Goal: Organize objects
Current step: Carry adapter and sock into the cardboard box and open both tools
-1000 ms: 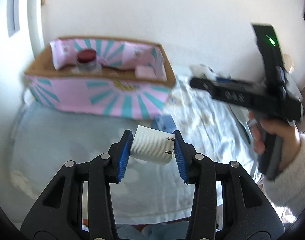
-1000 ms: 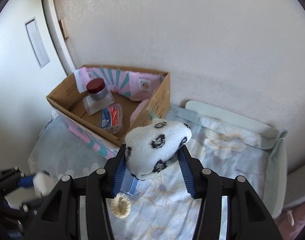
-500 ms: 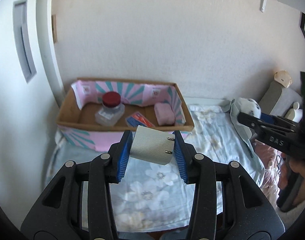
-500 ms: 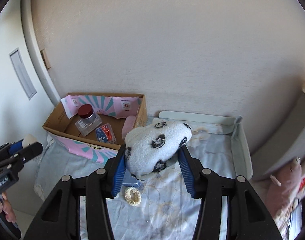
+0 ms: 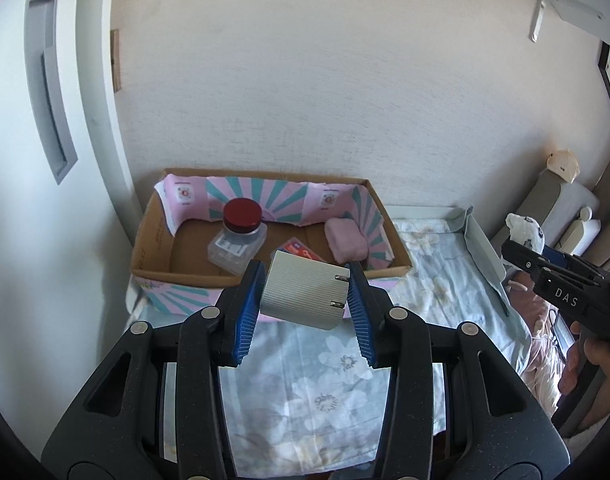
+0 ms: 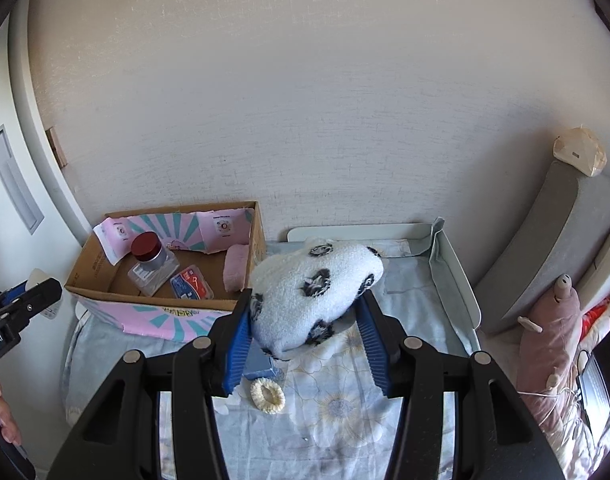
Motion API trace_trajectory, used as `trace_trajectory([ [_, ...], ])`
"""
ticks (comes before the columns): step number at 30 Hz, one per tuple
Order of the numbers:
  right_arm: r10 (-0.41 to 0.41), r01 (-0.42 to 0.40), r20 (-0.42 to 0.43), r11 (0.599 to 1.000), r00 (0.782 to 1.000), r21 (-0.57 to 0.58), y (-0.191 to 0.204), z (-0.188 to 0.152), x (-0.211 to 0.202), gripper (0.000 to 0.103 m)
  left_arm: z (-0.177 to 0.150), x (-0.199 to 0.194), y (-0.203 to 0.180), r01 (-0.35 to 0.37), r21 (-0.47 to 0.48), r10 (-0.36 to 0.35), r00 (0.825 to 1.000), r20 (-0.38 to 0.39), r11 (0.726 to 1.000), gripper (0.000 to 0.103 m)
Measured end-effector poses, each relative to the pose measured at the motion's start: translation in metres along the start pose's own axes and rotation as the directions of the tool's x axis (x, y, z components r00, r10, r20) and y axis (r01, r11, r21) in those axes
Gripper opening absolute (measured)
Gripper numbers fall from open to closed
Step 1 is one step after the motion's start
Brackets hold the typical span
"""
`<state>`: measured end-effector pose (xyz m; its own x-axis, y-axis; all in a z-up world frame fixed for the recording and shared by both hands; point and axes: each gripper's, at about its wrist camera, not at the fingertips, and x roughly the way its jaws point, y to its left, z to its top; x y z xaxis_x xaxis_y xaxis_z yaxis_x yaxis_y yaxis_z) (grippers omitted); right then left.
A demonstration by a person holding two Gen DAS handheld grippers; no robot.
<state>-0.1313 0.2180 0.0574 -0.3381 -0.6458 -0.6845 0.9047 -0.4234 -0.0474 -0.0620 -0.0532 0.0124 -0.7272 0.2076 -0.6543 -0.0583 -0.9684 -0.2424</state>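
The left gripper point(image 5: 305, 300) clamps a ribbed charger point(image 5: 303, 296) between its fingers, the right gripper point(image 6: 305, 320) a spotted sock point(image 6: 313, 292), box point(image 5: 153, 240) beyond both

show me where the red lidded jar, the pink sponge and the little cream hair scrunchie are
red lidded jar point(image 5: 243, 214), left wrist view, on its red lid.
pink sponge point(image 5: 346, 239), left wrist view, on its top face.
cream hair scrunchie point(image 6: 267, 396), right wrist view, on its knitted ring.

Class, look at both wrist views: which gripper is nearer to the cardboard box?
Left. The left gripper holds a plug adapter just in front of the cardboard box; the right gripper, gripping a spotted sock, sits further off to the box's right.
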Motion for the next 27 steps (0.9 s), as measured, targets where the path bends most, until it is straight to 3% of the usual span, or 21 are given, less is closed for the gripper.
trace_trajectory([
  [14,0.056,-0.056,0.012,0.998,0.998,-0.027,0.074,0.028,0.026,0.046,0.043,0.018,0.064,0.004,0.022,-0.004,1.0,-0.012,1.0,0.038],
  [27,0.166,-0.177,-0.075,0.965,0.983,-0.194,0.133,0.074,0.079,0.046,0.097,0.07,0.09,0.033,0.001,-0.033,0.998,-0.056,0.999,0.038],
])
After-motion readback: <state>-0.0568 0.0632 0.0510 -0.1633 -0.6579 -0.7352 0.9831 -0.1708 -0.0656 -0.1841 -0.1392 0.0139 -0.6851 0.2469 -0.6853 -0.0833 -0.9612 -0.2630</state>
